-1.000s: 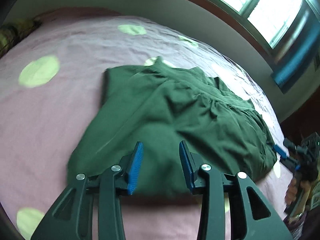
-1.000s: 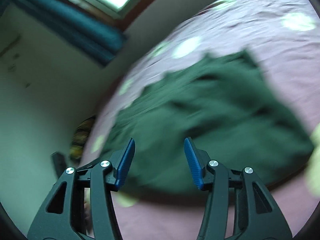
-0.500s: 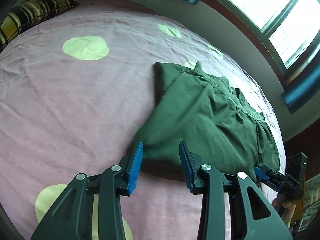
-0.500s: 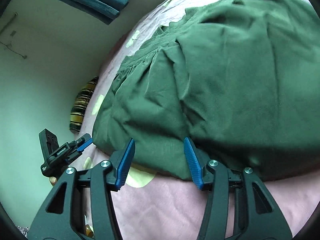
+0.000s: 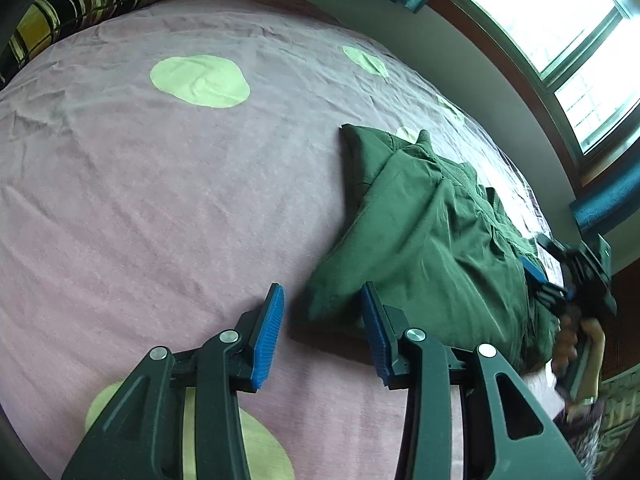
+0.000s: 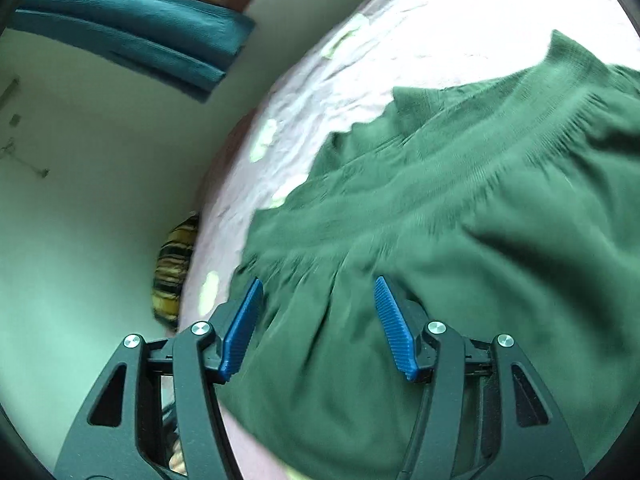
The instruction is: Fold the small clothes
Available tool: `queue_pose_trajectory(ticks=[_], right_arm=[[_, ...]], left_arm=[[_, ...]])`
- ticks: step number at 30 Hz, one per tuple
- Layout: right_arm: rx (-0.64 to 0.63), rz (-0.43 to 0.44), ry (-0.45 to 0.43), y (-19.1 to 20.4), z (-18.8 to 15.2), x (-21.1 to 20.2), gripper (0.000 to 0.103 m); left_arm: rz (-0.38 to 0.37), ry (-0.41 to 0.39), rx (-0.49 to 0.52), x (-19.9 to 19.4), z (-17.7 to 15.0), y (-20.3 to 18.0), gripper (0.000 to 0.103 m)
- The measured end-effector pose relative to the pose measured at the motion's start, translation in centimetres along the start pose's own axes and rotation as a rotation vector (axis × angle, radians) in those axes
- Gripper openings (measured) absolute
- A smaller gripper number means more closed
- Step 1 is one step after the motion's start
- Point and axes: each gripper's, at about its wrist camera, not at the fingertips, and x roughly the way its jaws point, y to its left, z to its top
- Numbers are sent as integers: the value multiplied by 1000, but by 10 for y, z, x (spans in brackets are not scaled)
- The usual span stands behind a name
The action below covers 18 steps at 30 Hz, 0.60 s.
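Note:
A dark green garment (image 5: 432, 248) lies folded and rumpled on the pink bed. My left gripper (image 5: 322, 320) is open and empty, its tips just short of the garment's near left corner. In the right wrist view the garment (image 6: 440, 240) fills the frame, with a gathered elastic waistband at the upper right. My right gripper (image 6: 318, 316) is open and hovers low over the gathered cloth, gripping nothing. The right gripper also shows in the left wrist view (image 5: 536, 276) at the garment's far right edge.
The pink bedsheet (image 5: 160, 200) has pale green dots. A striped yellow and black pillow (image 5: 72, 8) lies at the far left corner. A window with teal curtains (image 5: 560, 40) and a wall run along the bed's far side.
The left gripper has drawn back to the left, off the garment to its corner. The right gripper has moved in closer over the gathered cloth. Both stayed open.

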Motion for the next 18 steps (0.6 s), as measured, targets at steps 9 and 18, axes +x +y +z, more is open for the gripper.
queue_pose_trajectory(ticks=[9, 18], right_arm=[[-18, -54, 10, 0, 0, 8, 58], [-97, 46, -14, 24, -78, -41, 61]], left_arm=[[-10, 14, -16, 1, 0, 6, 46], [-16, 23, -13, 3, -1, 6, 50]])
